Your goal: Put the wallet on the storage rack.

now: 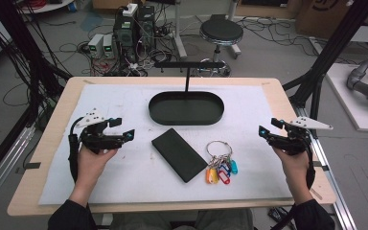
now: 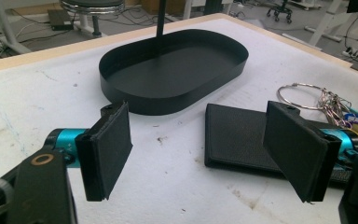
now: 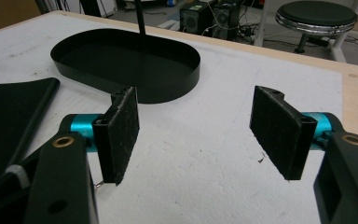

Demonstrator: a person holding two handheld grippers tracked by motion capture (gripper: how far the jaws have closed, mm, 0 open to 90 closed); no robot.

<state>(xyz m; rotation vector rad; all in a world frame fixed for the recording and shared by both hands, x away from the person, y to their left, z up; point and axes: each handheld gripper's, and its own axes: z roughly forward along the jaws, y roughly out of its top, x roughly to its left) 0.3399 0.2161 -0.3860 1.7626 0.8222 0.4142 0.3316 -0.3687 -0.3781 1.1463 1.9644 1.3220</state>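
Here the left gripper (image 1: 123, 128) and the right gripper (image 1: 267, 129) hover with jaws spread wide, nothing between them. Between the two lies a flat black case (image 1: 179, 154) on the white worktop (image 1: 100, 177), its long axis diagonal, one end towards the oval tray (image 1: 186, 108). Just beside it sits a key bunch (image 1: 220, 165), partly cut off in the left gripper view.

Matt black tray (image 1: 186, 108); black wallet (image 1: 179, 154) with fine leather-like grain; shiny metal key ring (image 1: 219, 148) with glossy plastic tags; rough white foam-like mat (image 1: 124, 103) over pale wooden table (image 1: 62, 108)
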